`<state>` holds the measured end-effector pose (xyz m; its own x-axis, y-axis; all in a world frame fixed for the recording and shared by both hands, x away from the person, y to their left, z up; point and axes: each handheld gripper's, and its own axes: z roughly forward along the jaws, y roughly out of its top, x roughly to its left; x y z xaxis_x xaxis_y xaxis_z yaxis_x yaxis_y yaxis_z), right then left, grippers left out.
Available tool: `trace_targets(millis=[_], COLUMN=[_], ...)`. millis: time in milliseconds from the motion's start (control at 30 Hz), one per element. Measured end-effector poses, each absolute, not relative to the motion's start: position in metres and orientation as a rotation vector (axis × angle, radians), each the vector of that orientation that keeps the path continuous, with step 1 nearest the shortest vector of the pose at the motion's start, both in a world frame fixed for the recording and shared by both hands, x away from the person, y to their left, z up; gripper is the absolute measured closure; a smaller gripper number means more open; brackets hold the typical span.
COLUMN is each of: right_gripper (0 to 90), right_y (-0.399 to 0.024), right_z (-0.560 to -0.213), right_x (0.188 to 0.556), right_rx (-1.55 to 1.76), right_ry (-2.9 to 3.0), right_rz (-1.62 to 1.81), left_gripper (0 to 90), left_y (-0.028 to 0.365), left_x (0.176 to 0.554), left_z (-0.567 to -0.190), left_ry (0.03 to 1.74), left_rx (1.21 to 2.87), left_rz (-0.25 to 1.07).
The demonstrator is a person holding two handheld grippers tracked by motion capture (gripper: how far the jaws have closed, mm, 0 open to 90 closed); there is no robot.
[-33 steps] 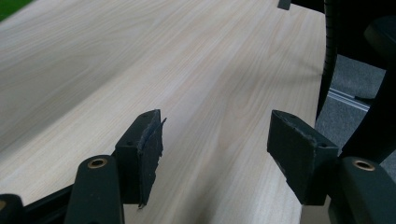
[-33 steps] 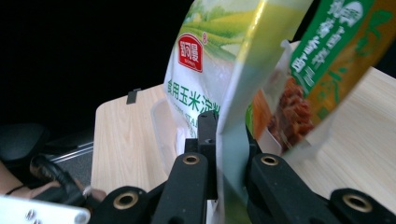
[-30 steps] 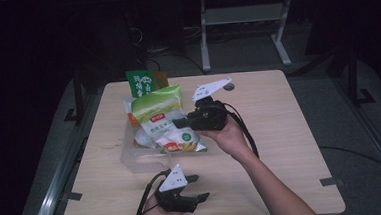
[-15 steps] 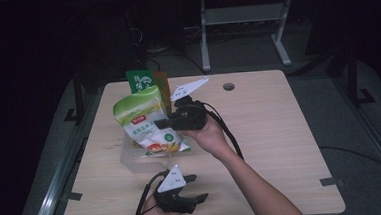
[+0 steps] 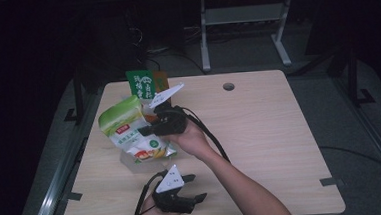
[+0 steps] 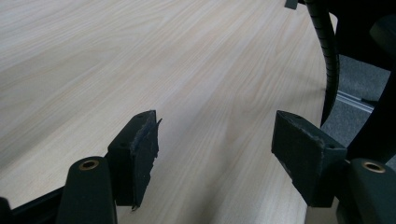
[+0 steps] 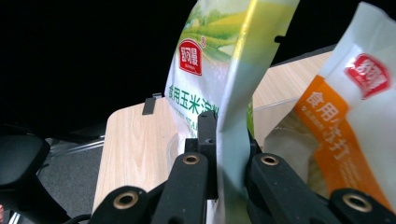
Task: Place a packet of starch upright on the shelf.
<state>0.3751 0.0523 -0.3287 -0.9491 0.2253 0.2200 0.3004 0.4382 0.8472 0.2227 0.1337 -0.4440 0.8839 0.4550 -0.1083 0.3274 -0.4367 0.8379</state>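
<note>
Pale wood table (image 5: 280, 132), mostly bare. Green-topped starch bag (image 5: 124, 122) lifted off it, probably out of the clear bin (image 7: 275, 112), pinched at its edge by right gripper (image 5: 147, 130). Left gripper (image 6: 215, 144) gaping, idle, low near the front edge.

A pale wooden desk (image 5: 280, 132) with a round cable hole (image 5: 229, 86) near its far edge; a dark green printed packet (image 5: 141, 84) stands at the far left edge; beyond the desk, a grey metal stand (image 5: 243, 16) on dark floor.
</note>
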Motion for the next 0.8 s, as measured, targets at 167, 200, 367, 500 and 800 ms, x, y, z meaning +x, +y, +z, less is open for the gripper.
trace_targets(millis=[167, 200, 367, 500, 800], right_gripper=[87.0, 87.0, 87.0, 86.9, 83.4], right_y=[0.063, 0.065, 0.070, 0.070, 0.069], right_z=[-0.337, -0.340, -0.352, -0.364, -0.372], right_x=[0.379, 0.380, 0.384, 0.386, 0.382], right_rx=[-0.462, -0.455, -0.449, -0.466, -0.476], right_ry=[-2.579, -2.575, -2.544, -2.542, -2.573], right_rz=[-1.549, -1.543, -1.531, -1.510, -1.485], left_gripper=[31.4, 31.6, 31.7, 31.9, 31.8], left_y=[0.134, 0.134, 0.134, 0.134, 0.132], left_x=[0.222, 0.223, 0.222, 0.221, 0.219], left_z=[-0.445, -0.445, -0.445, -0.445, -0.445], left_ry=[0.565, 0.558, 0.564, 0.554, 0.542], left_rx=[2.067, 2.070, 2.058, 2.062, 2.065], left_rz=[0.154, 0.156, 0.153, 0.150, 0.164])
